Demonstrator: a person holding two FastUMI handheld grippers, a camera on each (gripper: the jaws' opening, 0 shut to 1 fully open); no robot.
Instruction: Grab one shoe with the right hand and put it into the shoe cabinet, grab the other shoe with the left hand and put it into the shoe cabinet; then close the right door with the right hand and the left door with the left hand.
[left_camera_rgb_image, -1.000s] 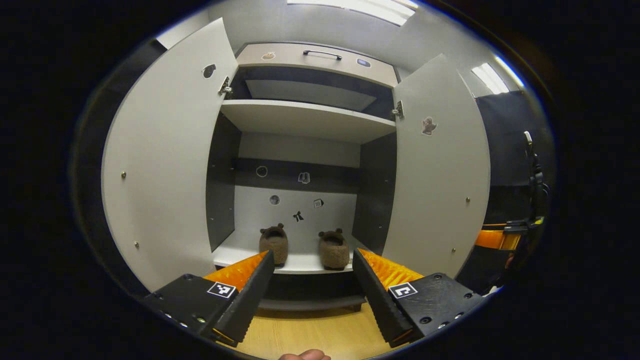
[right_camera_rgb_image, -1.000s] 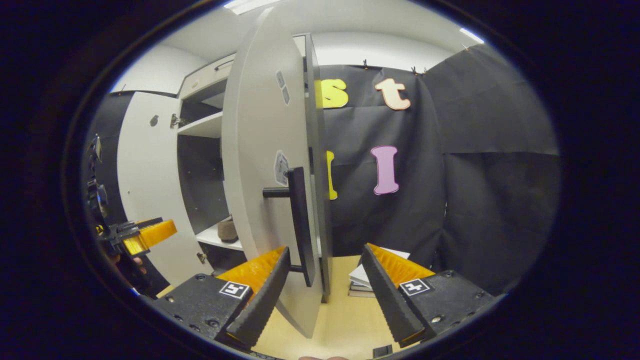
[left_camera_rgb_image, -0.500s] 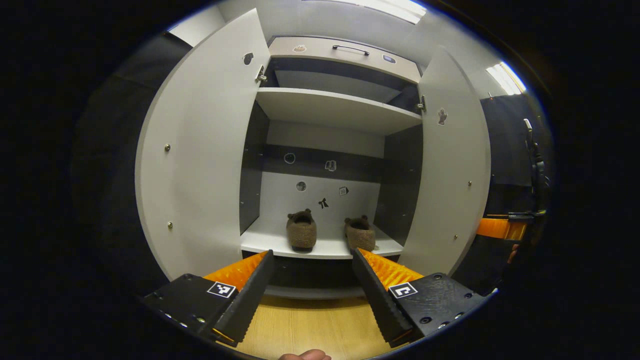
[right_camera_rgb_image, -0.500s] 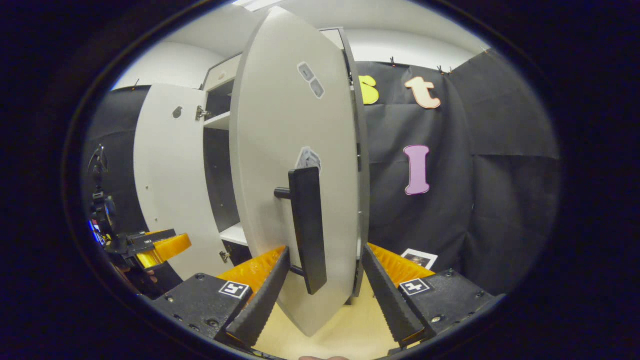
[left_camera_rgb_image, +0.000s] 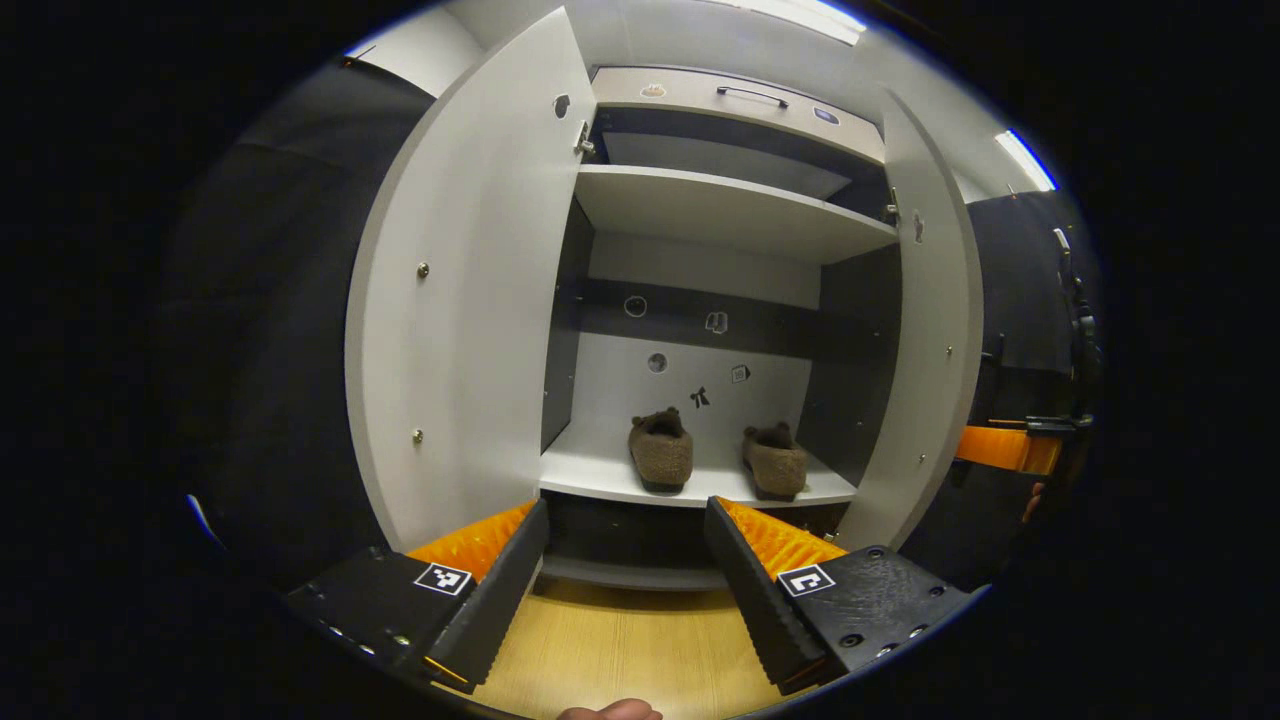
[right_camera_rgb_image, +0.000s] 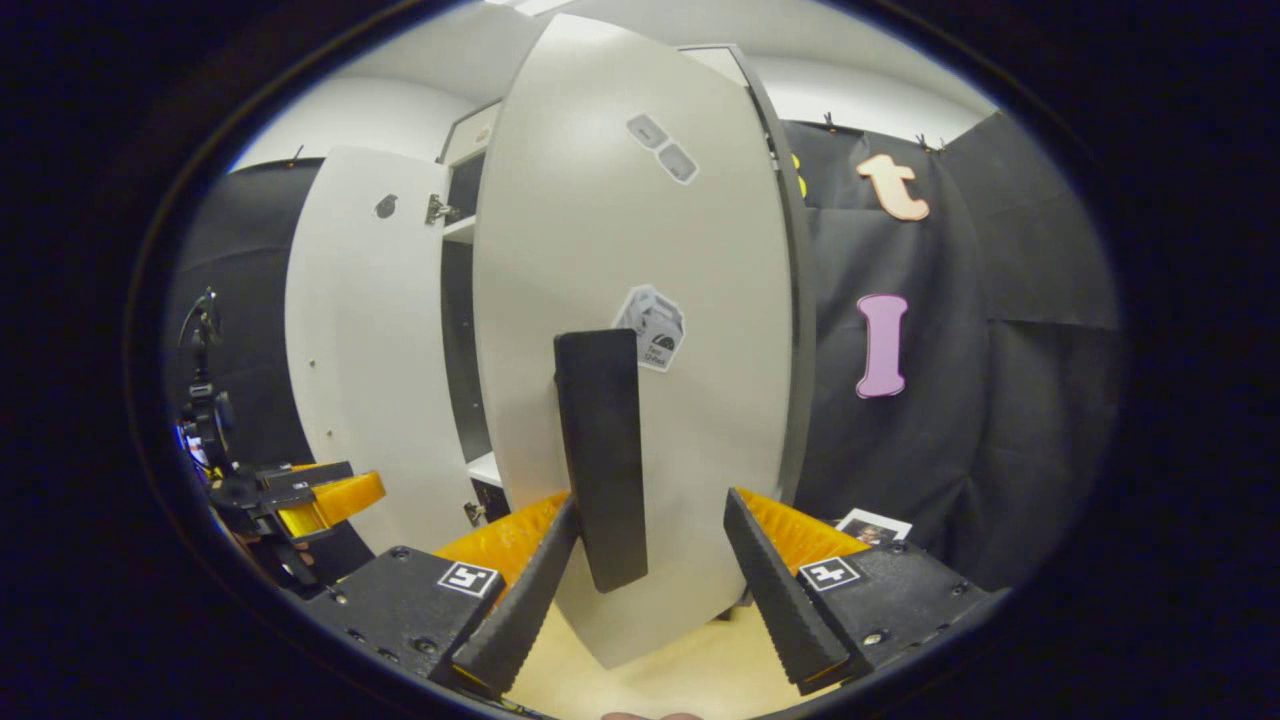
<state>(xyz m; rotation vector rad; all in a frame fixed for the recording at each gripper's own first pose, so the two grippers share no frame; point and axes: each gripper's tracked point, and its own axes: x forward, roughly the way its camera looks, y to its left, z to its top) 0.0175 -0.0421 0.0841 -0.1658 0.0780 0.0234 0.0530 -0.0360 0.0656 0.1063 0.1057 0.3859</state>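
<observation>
Now my right claw (right_camera_rgb_image: 648, 560) is spread apart around the door handle (right_camera_rgb_image: 600, 455), so I can push the right door (right_camera_rgb_image: 640, 240) closed.

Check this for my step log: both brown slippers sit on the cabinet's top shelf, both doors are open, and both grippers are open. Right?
Not quite. The left gripper view shows the two brown slippers on the lower shelf, not the top shelf, which is bare. The rest holds: left door and right door are open, as are the left gripper and right gripper.
</observation>
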